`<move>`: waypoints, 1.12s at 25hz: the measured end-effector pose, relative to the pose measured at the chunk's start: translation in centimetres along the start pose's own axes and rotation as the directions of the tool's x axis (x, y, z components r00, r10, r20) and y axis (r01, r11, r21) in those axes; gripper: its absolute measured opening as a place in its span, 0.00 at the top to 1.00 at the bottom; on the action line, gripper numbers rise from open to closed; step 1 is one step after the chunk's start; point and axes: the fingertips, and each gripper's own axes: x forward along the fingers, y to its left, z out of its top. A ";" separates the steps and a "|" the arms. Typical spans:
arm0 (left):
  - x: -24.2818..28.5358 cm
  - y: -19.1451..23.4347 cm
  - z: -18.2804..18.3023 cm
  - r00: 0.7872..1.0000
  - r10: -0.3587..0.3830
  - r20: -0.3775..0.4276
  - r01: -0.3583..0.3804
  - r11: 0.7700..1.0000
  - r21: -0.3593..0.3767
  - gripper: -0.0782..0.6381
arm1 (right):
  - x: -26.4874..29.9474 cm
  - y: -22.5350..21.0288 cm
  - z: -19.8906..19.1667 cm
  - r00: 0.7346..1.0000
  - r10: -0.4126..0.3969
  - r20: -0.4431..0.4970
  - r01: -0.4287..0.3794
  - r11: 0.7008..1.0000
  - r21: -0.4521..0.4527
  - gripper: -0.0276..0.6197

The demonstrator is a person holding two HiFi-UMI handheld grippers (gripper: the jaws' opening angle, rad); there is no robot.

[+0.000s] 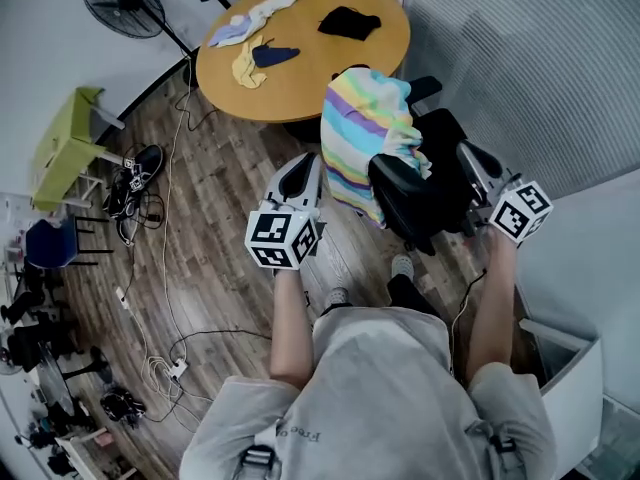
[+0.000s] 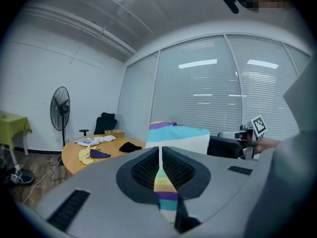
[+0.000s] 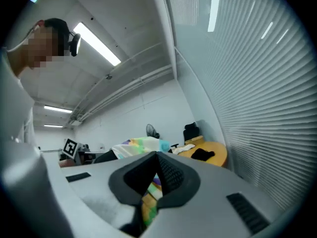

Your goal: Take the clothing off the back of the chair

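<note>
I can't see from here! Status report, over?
Left gripper and right gripper shut, empty. Striped clothing draped over chair back. Nothing blocking.

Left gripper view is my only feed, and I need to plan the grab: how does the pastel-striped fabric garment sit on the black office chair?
Observer: The pastel-striped fabric garment is draped over the top of the black office chair back, and it hangs far down on the side nearer the left gripper.
Operator: Where is the right gripper?
Observer: The right gripper is at the chair's opposite side, apart from the garment, with black chair parts between them.
Operator: And its jaws?
Observer: The right gripper view shows them shut, with no cloth pinched between them.
</note>
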 end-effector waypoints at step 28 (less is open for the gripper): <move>4.7 -1.7 -4.3 0.935 -0.355 -0.001 0.353 0.928 -0.119 0.35 | 11.9 3.2 -3.9 0.645 0.708 -0.287 -0.716 0.691 0.096 0.35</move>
